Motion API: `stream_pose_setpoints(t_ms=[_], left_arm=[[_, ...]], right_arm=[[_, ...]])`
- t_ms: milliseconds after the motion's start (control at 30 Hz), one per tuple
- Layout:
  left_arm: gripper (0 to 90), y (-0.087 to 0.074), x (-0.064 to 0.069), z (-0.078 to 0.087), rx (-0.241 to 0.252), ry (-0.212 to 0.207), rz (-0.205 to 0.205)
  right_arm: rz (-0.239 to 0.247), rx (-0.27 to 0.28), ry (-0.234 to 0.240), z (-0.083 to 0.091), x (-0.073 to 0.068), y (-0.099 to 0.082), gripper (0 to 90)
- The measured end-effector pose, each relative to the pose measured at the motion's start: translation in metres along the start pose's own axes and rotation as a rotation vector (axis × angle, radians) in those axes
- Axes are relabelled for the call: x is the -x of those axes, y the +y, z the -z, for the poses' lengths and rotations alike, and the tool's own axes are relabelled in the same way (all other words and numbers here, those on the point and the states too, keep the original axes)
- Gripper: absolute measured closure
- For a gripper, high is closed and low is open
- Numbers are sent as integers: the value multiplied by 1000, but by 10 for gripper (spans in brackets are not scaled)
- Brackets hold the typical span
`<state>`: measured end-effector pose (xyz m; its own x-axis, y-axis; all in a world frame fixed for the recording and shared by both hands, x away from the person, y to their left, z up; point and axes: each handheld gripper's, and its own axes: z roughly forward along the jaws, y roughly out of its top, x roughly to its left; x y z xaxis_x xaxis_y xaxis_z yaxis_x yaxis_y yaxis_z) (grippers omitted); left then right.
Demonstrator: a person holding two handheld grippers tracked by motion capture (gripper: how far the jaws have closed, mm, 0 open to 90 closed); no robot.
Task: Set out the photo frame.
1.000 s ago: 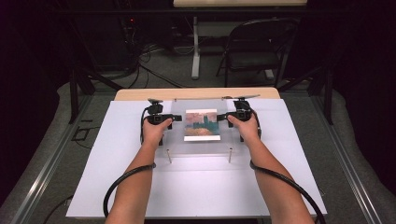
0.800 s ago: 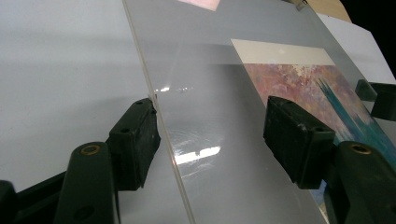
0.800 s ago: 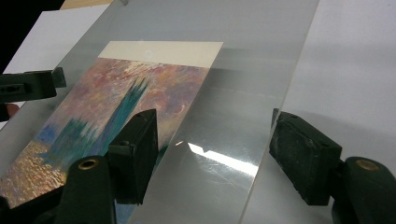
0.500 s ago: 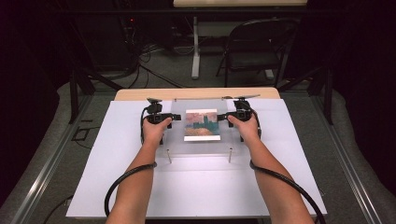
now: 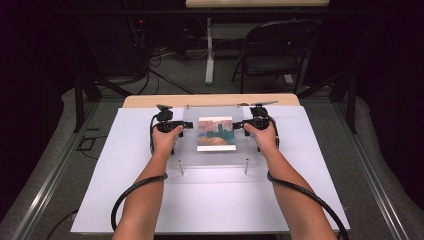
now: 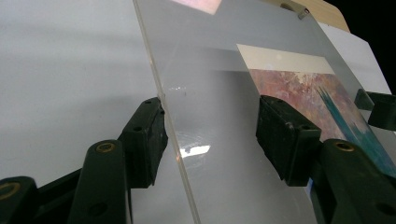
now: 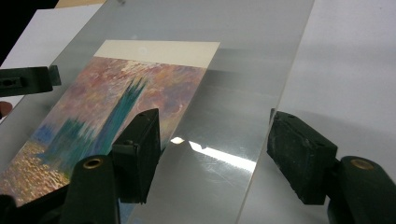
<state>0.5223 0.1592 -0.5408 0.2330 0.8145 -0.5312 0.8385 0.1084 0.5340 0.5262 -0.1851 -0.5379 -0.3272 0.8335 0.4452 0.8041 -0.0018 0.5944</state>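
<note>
Left gripper view: clear panel (image 6: 224, 154) edge between closing, unclamped left hand-held gripper (image 6: 210, 135) jaws.

From my seat the white counter (image 5: 125, 200) lies bare on both outer sides and along the near edge — room to pass there. The middle is blocked by the clear panel (image 5: 215, 112) on its metal standoffs (image 5: 181, 167), with the picture (image 5: 216, 133) beneath. Beyond the far edge a folding chair (image 5: 272, 50) and floor cables (image 5: 165, 60) stand well apart — no hindrance.
</note>
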Motion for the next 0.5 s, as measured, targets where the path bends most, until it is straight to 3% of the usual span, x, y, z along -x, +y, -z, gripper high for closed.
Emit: stream_pose_setpoints(t_ms=[500], left_arm=[[452,6,9,7,0,15,-8]], right_arm=[[21,23,-14,9,-6,1,353]])
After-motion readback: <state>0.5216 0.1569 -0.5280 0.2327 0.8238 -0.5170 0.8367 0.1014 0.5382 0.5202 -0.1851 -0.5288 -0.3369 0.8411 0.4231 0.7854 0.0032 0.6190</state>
